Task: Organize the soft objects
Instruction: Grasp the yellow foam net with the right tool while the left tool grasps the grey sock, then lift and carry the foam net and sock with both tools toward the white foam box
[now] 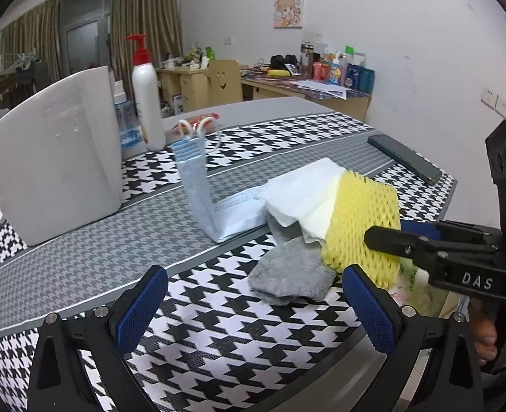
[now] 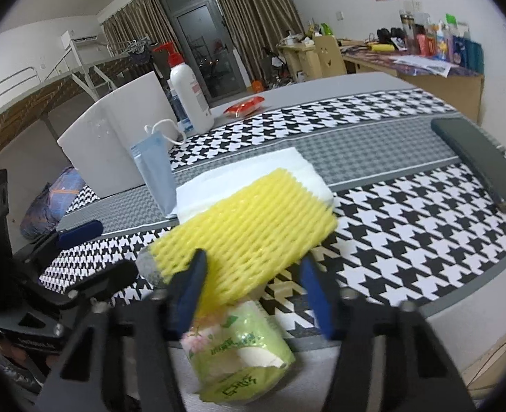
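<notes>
**Operator:** Starting with the left wrist view: my left gripper [image 1: 254, 274] hangs over the houndstooth table [image 1: 218, 322] with its tongs spread wide and nothing between them. The soft things are heaped just ahead: a grey cloth [image 1: 290, 274] nearest, white tissue [image 1: 301, 195] on top of it, a blue face mask [image 1: 198, 185] bent upright to the left, and the yellow foam net [image 1: 359, 216] tilted against the heap. My right gripper [image 1: 383, 237] comes in from the side, one finger across the net's face.

**Spotter:** Is it pinching the net?

**Operator:** From here I cannot tell; only one pad shows, behind the net's edge. What this view does give me is the white bin [image 1: 54, 151] at far left, well apart from the heap, probably where things should go.

**Spotter:** And the right wrist view?

**Operator:** There the net sits between the two blue pads [image 2: 191, 285], the tongs partly drawn in around its near edge. The picture is smeared, so I still cannot say whether the pads press on it. This view alone shows a green tissue packet [image 2: 242, 353] right under the fingers, touching the net's near end.

**Spotter:** So, doing it well?

**Operator:** I would take the net alone, squeeze lightly since the foam should crush, and lift clear before swinging, so the tissue and the packet stay put. My left tongs look best kept wide for the grey cloth.
</notes>
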The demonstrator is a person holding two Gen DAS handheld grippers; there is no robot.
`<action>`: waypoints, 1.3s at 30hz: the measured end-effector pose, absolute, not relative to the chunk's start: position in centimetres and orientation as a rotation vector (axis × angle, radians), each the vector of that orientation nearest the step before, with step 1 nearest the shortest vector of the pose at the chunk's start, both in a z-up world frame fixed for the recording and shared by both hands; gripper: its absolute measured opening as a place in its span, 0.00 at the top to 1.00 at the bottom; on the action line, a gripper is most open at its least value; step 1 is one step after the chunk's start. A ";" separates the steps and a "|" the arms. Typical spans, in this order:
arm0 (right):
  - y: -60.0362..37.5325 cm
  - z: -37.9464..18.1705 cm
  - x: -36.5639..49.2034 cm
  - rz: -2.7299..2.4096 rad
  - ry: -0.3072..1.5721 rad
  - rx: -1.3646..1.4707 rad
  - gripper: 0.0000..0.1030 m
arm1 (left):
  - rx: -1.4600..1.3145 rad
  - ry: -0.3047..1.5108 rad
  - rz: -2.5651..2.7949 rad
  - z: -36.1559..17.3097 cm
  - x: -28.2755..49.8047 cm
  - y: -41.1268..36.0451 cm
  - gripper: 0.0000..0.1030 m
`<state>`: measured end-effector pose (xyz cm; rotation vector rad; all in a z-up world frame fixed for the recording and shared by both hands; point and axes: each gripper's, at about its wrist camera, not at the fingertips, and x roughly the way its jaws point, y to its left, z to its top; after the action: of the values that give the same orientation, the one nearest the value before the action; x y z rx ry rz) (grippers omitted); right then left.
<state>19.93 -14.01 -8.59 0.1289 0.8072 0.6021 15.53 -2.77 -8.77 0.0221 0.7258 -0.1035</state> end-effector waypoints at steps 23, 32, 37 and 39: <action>-17.4 -6.5 19.0 0.574 0.701 0.178 0.89 | 0.040 0.868 -0.183 -11.2 18.7 -5.8 0.46; -18.1 -6.4 18.8 0.566 0.692 0.186 0.89 | 0.071 0.843 -0.204 -10.8 18.0 -6.3 0.81; -18.1 -5.9 18.8 0.567 0.676 0.183 0.89 | 0.052 0.815 -0.217 -9.6 17.2 -5.6 0.83; -17.9 -5.6 18.7 0.569 0.665 0.180 0.89 | 0.048 0.790 -0.220 -8.6 16.8 -5.4 0.83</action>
<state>18.74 -17.95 -5.60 0.1801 0.6654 0.5693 16.83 -5.37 -8.64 0.0478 0.7897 -0.2201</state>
